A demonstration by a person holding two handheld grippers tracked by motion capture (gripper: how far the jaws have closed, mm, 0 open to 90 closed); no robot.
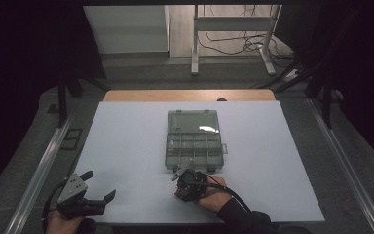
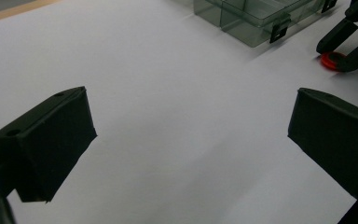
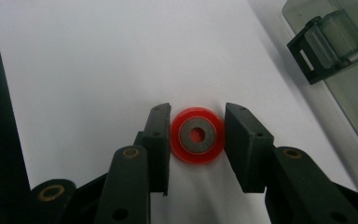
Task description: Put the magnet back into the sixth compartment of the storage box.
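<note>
A white sheet (image 1: 126, 146) covered the bench, with a strip of bare wood showing along its far edge. Near the middle lay a smoky, see-through compartment box (image 1: 193, 140), its lid folded back flat toward the far side; what sat in the compartments was too dim and small to make out.

The right gripper (image 1: 182, 174) was just in front of the box's near edge, held in the person's right hand (image 1: 213, 197). In the right gripper view its jaws stood either side of a small red ring with a grey metal centre (image 3: 197, 135), lying flat on the sheet. The left jaw's pad looked to be against the ring's rim and the right jaw's pad at or just off it; whether they were actually gripping it could not be told. A black latch of the box (image 3: 307, 58) showed at the upper right, cut off by the frame.

The left gripper (image 1: 99, 184) rested at the near left corner of the sheet, well apart from the box, jaws spread wide with nothing between them. The left hand holding it was cut off at the bottom edge.
</note>
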